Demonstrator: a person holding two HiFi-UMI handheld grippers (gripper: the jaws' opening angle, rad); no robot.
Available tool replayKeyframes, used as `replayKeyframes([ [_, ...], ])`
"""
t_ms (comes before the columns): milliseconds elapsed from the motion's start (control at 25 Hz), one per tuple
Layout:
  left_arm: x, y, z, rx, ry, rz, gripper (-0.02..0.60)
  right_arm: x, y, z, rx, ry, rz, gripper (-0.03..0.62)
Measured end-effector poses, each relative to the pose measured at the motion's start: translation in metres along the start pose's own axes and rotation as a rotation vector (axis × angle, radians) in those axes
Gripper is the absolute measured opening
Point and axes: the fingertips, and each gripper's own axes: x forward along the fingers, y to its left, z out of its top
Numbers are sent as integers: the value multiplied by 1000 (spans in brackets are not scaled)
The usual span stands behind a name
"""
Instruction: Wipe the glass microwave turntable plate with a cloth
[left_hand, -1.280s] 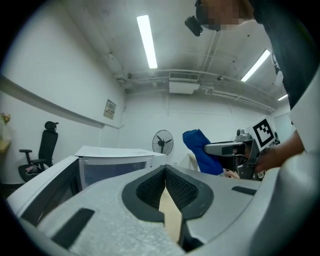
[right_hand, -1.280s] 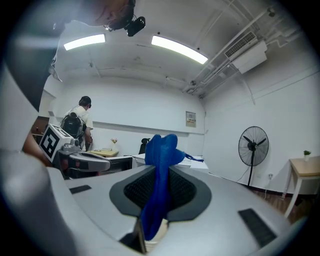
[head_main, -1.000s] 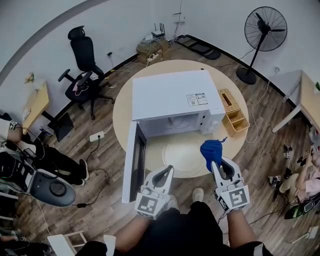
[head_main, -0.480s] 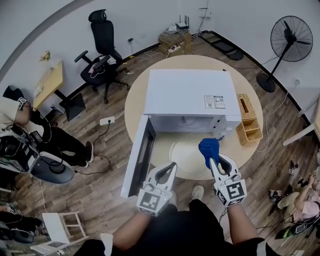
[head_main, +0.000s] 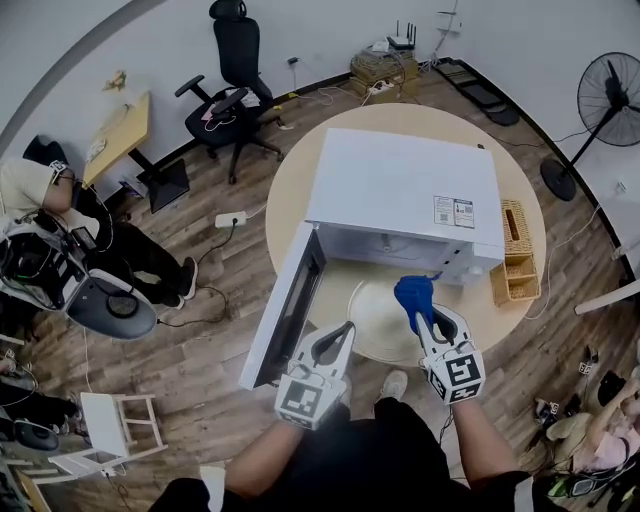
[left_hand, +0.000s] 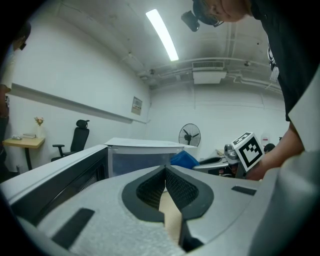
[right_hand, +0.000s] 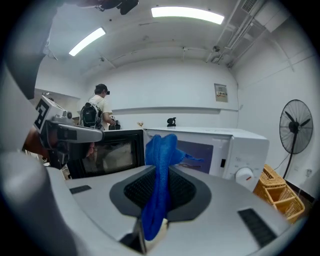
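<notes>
The round glass turntable plate (head_main: 374, 316) lies flat on the table in front of the white microwave (head_main: 405, 190), whose door (head_main: 283, 303) hangs open to the left. Over the plate's right part, my right gripper (head_main: 424, 317) is shut on a blue cloth (head_main: 414, 293), which sticks up bunched between the jaws (right_hand: 160, 165). My left gripper (head_main: 346, 330) hovers near the plate's left edge beside the door, shut with nothing in it (left_hand: 165, 171). In the left gripper view, the cloth (left_hand: 184, 159) and the right gripper (left_hand: 240, 152) appear to the right.
A wicker basket (head_main: 518, 255) stands on the round wooden table (head_main: 290, 185) right of the microwave. An office chair (head_main: 235, 75), a floor fan (head_main: 615, 100) and a seated person (head_main: 60, 215) surround the table. Cables lie on the wooden floor.
The head view has swung, so the microwave and table sit further right. My right gripper with the cloth has come slightly closer over the plate. The left gripper has stayed shut.
</notes>
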Motion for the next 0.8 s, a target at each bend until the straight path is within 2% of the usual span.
replayKeyframes([
  [280,1,14,-2,-70,-1,75,6,37,6,-27,2,83,76,64],
  [600,-1,24,-16,-71,18,102,6,79,24,-59,-17,199,150,64],
  [800,0,28,-21,-115,25,126,6,102,33,-81,-49,298,186,64],
])
